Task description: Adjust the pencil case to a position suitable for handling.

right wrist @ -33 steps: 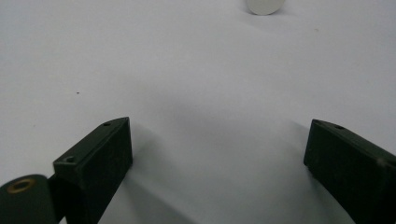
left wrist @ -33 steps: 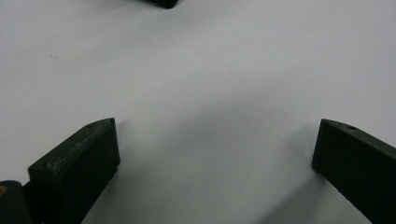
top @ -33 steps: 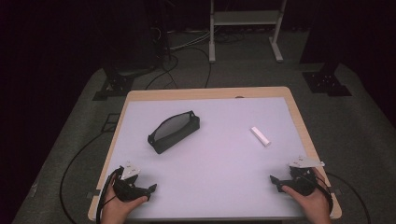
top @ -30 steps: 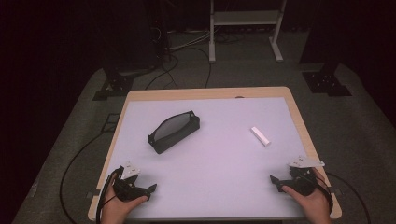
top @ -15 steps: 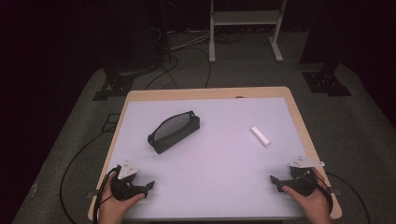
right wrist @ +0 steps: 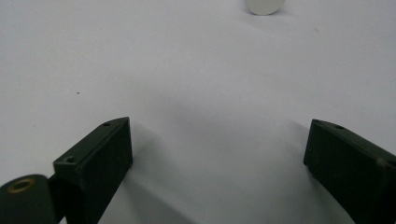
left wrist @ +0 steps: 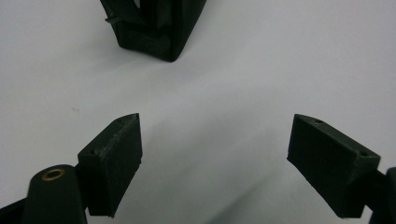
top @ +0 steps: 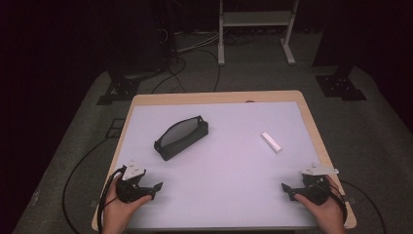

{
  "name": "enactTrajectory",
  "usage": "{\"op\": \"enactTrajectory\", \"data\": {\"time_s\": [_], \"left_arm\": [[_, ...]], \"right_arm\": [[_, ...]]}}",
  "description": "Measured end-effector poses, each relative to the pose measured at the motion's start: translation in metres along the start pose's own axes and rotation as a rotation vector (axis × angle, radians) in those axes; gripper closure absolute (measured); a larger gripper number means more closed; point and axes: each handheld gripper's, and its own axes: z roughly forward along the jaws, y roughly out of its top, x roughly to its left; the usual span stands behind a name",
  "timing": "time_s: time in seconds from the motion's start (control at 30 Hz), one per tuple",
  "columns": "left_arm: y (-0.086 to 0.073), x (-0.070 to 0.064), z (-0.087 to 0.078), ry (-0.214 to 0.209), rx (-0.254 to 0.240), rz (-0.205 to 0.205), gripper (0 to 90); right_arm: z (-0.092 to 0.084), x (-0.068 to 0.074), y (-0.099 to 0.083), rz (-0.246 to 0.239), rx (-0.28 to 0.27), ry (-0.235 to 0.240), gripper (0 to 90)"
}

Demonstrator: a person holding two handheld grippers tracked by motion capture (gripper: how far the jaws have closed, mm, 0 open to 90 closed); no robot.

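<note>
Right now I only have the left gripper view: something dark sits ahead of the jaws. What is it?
Observer: A black pouch, lying slantwise on the table, apart from the left gripper. Its jaws have just been closing a little, with nothing between them.
Operator: Anything else on the table?
Observer: A small white block, right of the pouch, ahead of the right gripper.
Operator: Right jaws?
Observer: Open, with bare table between them.
</note>
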Motion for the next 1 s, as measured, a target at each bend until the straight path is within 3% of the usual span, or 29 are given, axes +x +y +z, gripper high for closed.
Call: {"op": "enactTrajectory", "data": {"time_s": [0.5,1.0], "left_arm": [[0.019,0.002,0.002,-0.018,-0.020,0.030,26.3],[0.037,0.008,0.006,-0.042,-0.043,0.024,33.4]], "right_arm": [[0.000,0.000,0.000,0.001,0.000,0.000,7.0],[0.000,0.000,0.000,0.001,0.000,0.001,7.0]]}}
